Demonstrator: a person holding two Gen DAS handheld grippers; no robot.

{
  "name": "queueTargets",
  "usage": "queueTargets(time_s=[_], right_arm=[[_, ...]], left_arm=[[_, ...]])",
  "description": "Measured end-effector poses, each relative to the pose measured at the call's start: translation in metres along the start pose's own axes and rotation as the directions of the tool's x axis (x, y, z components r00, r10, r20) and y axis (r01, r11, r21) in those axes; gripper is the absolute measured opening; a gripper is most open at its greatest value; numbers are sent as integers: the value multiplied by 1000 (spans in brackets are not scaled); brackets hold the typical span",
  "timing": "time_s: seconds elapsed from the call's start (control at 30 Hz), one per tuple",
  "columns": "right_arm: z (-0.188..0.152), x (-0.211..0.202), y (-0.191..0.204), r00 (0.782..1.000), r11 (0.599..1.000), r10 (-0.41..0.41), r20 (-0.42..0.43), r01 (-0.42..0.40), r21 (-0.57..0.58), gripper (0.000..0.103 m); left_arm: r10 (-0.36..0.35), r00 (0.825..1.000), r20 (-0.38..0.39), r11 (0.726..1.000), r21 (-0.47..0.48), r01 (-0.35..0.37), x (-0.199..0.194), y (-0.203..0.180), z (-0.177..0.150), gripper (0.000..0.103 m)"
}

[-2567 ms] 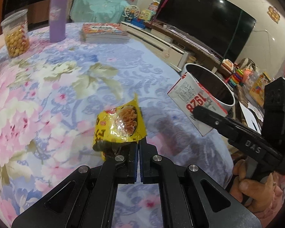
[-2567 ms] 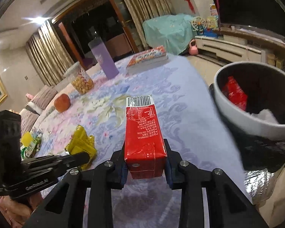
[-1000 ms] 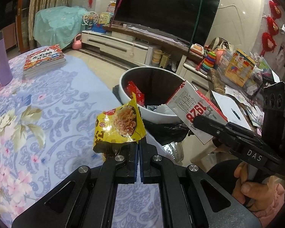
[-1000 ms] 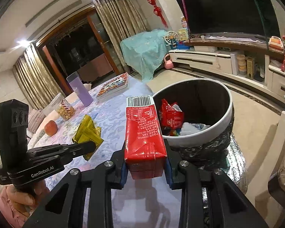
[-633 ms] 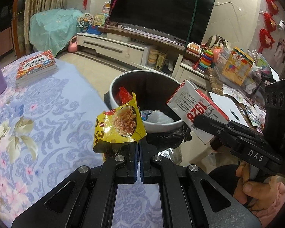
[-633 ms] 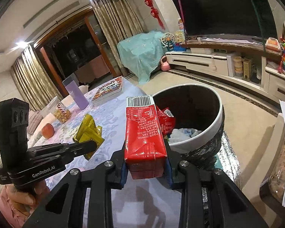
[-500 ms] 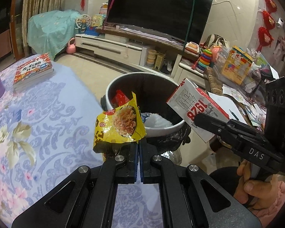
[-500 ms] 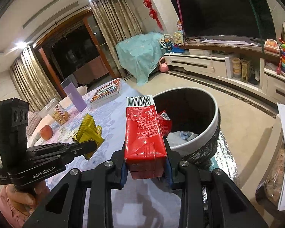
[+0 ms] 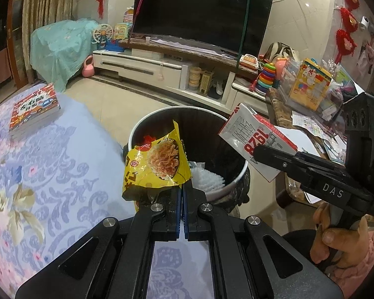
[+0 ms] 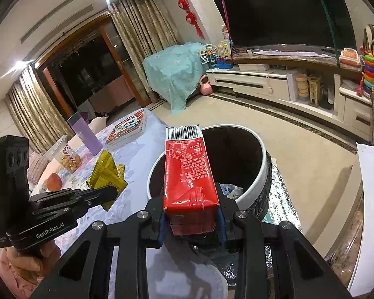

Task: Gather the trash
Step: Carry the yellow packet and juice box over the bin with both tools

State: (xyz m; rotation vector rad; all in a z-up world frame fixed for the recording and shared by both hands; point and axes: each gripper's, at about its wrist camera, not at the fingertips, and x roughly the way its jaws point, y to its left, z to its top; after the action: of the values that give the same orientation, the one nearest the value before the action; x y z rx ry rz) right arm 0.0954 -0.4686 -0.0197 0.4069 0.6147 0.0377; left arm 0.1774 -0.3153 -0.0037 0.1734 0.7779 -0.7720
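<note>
Both pieces of trash are in the air and right at the bin. The left gripper (image 9: pixel 181 194) has its jaws pressed together on the bottom edge of a crinkled yellow foil snack wrapper (image 9: pixel 155 167), which stands up from the fingertips, clear of the floral-clothed surface (image 9: pixel 49 174). From the left wrist view the wrapper overlaps the near rim of the round white-rimmed trash bin with a dark liner (image 9: pixel 236 177), so it looks to be at the edge of the opening or just short of it. The fisheye makes that hard to call.

Over on the other side, the right gripper (image 10: pixel 192 220) is clamped across the base of a red rectangular drink carton (image 10: pixel 188 172), jaws partway apart with the carton filling the gap. It points forward and up, its barcoded end reaching over the bin's near rim in the right wrist view.

So where does that leave the job? The pick-ups for these two are done, and the carry looks nearly finished. Inside the bin there is already a red packet (image 9: pixel 147 139) and some white crumpled material (image 9: pixel 207 178), so some rubbish is in. Not yet done: the release of wrapper and carton.

On the surface I see a stack of books (image 9: pixel 33 109), a purple tumbler (image 10: pixel 84 134), a clear jar of round snacks (image 10: pixel 68 157) and a reddish fruit (image 10: pixel 53 182). None of those reads as trash to me. Whether anything more lies out of view, I cannot tell.
</note>
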Motion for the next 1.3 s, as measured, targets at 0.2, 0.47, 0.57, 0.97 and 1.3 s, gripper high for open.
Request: queueTargets(time_s=[0.2, 0.47, 0.57, 0.97, 1.3], right_arm=[[5, 4, -2, 1000, 1000, -9, -5, 9, -3, 31], [15, 13, -8, 999, 1000, -28, -21, 28, -5, 31], [18, 15, -10, 999, 999, -33, -22, 32, -10, 31], [28, 25, -13, 997, 998, -62, -41, 62, -17, 31], [34, 40, -14, 995, 997, -74, -67, 72, -32, 31]], left_arm=[[2, 1000, -10, 1000, 21, -2, 13, -5, 8, 1], [4, 1000, -26, 1000, 31, -3, 29, -5, 17, 1], [5, 1000, -29, 1000, 31, -4, 33, -4, 20, 1], [2, 999, -47, 1000, 28, -1, 51, -2, 30, 1], [11, 998, -59, 999, 34, -9, 61, -2, 36, 1]])
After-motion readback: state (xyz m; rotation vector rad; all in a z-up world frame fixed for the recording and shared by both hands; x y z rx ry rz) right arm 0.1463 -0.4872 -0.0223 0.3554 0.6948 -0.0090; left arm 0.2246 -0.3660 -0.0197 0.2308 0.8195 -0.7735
